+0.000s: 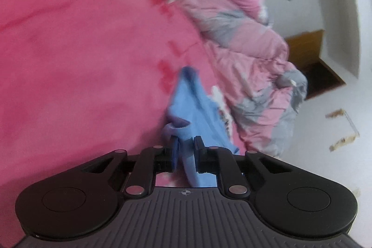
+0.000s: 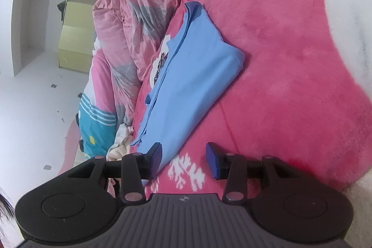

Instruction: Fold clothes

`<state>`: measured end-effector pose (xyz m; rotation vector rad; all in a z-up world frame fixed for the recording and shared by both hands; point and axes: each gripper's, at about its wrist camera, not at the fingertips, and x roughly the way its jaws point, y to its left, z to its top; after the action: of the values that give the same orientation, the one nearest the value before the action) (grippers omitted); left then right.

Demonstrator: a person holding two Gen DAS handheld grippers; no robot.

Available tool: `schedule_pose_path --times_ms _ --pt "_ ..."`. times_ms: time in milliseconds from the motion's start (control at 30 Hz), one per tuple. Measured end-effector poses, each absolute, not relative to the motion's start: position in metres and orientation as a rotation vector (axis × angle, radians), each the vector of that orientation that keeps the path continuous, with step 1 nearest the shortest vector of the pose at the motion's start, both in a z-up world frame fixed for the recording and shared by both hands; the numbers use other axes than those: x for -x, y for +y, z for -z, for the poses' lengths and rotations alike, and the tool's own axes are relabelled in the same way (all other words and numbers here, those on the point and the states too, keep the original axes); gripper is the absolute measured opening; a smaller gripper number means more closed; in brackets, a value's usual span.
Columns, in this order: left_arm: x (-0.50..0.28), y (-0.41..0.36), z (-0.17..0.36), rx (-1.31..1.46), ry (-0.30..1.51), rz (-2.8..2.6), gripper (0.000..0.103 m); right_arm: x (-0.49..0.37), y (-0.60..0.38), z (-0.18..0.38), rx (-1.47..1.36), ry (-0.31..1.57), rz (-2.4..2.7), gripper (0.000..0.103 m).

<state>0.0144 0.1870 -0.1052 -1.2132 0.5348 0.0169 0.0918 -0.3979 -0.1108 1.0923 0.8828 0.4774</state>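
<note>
Blue garment lies folded into a long strip on the pink fleece blanket, and each view catches one end of it. Nearest in the left wrist view, the left gripper has its jaws drawn close together, with a bunched edge of the blue cloth standing between the two fingers; the cloth touches the left finger, but whether both pads press on it is hard to tell through the blur. Beyond the fingertips the cloth runs away up the blanket, narrowing to a point.

In the right wrist view the right gripper stands with its jaws apart. The near corner of the garment lies against the inner face of its left finger, while the right finger hangs over bare blanket with a white flower pattern between the two. Ahead of the fingers the strip stretches away up and to the left.

Farther out, left of the garment, a pink and grey quilt is heaped along the blanket's edge. Past it stands a pale cardboard box on a white floor.
</note>
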Motion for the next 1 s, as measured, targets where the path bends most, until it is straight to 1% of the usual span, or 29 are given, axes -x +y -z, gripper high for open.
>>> schedule_pose_path --times_ms 33,67,100,200,467,533,700,767,933,1000 --pt "-0.01 0.188 0.109 1.23 0.54 -0.015 0.014 -0.091 -0.399 0.11 -1.101 0.884 -0.47 0.044" --pt "-0.005 0.187 0.111 1.238 0.534 -0.003 0.019 -0.089 -0.401 0.108 -1.106 0.885 -0.457 0.044" --pt "0.0 0.186 0.111 1.242 0.522 0.019 0.028 -0.088 -0.402 0.107 -1.111 0.885 -0.445 0.044" --pt "0.005 0.18 0.11 1.262 0.498 0.1 0.041 -0.083 -0.408 0.101 -1.125 0.867 -0.405 0.045" --pt "-0.02 0.156 0.109 1.214 0.57 0.144 0.042 -0.096 -0.421 0.103 -1.191 0.849 -0.294 0.045" --pt "-0.024 0.153 0.108 1.206 0.576 0.141 0.041 -0.104 -0.425 0.107 -1.221 0.849 -0.268 0.044" --pt "-0.024 0.151 0.108 1.199 0.584 0.145 0.041 -0.114 -0.436 0.091 -1.242 0.746 -0.249 0.045" --pt "-0.023 0.151 0.109 1.19 0.587 0.148 0.041 -0.112 -0.434 0.091 -1.25 0.779 -0.261 0.045" --pt "-0.025 0.146 0.109 1.146 0.594 0.149 0.041 -0.109 -0.409 0.106 -1.213 0.95 -0.272 0.045" --pt "-0.028 0.145 0.11 1.138 0.6 0.137 0.037 -0.115 -0.402 0.111 -1.197 0.959 -0.252 0.043"
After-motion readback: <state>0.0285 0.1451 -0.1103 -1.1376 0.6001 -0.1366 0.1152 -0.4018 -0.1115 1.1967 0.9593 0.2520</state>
